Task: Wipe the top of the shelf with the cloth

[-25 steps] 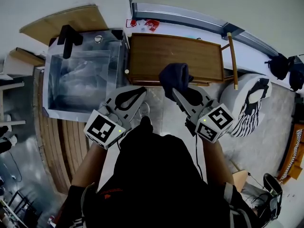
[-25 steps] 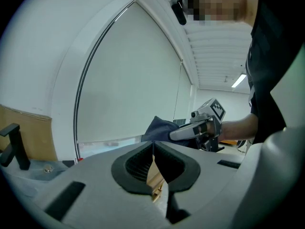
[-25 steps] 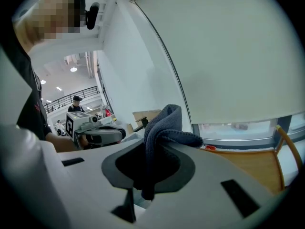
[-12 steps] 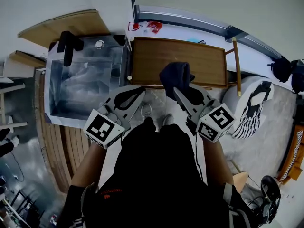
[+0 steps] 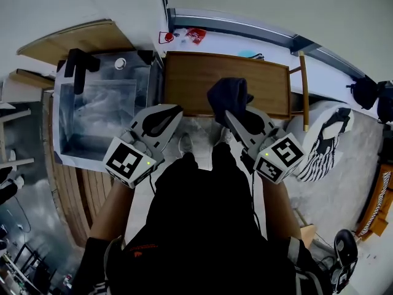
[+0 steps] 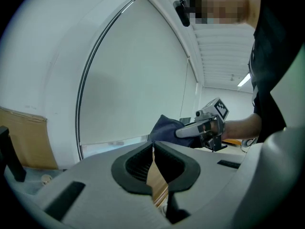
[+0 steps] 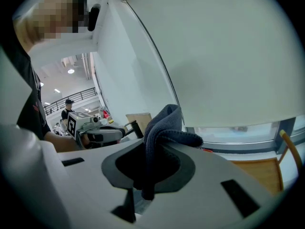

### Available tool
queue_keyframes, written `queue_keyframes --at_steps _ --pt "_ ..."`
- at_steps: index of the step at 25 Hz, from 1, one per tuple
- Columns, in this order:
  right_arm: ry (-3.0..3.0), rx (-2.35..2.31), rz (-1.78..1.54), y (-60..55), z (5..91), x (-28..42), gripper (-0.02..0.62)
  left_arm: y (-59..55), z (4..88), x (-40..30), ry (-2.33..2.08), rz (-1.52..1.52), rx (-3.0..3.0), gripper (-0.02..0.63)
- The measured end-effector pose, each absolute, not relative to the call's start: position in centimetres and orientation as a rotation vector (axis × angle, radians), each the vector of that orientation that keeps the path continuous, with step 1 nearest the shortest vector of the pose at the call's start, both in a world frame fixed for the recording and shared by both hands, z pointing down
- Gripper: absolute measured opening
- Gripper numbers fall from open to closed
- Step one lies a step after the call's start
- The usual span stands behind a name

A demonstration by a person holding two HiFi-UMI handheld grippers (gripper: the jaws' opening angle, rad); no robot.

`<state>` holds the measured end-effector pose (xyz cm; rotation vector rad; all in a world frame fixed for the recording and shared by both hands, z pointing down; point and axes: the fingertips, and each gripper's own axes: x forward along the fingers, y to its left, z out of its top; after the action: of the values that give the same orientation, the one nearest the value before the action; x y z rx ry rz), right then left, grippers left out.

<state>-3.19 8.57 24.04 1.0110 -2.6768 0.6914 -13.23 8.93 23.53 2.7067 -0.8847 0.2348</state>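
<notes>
Your right claw [image 5: 228, 113] is clamped on the dark blue cloth [image 5: 227, 94], which bunches up over the shelf's near edge, right of its middle. Your left claw [image 5: 169, 110] has its jaws together with nothing between them, just off the near left corner. The wooden shelf [image 5: 196, 77] top sits against a pale wall [image 5: 276, 5], with a steel sink [image 5: 60, 109] on its left and a striped bag [image 5: 325, 141] on the floor to its right.
</notes>
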Motion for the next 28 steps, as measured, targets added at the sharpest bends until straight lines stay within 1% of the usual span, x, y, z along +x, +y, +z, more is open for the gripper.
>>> queue_keyframes --at_steps 16,28 --pt "-2.721 0.769 0.692 1.6 26.6 4.2 0.044 4.8 26.2 -6.7 -1.133 0.292 2.519 0.029" --pt "-2.722 0.658 0.718 -1.6 29.2 8.0 0.044 3.0 27.5 -3.2 -1.261 0.31 2.419 0.028"
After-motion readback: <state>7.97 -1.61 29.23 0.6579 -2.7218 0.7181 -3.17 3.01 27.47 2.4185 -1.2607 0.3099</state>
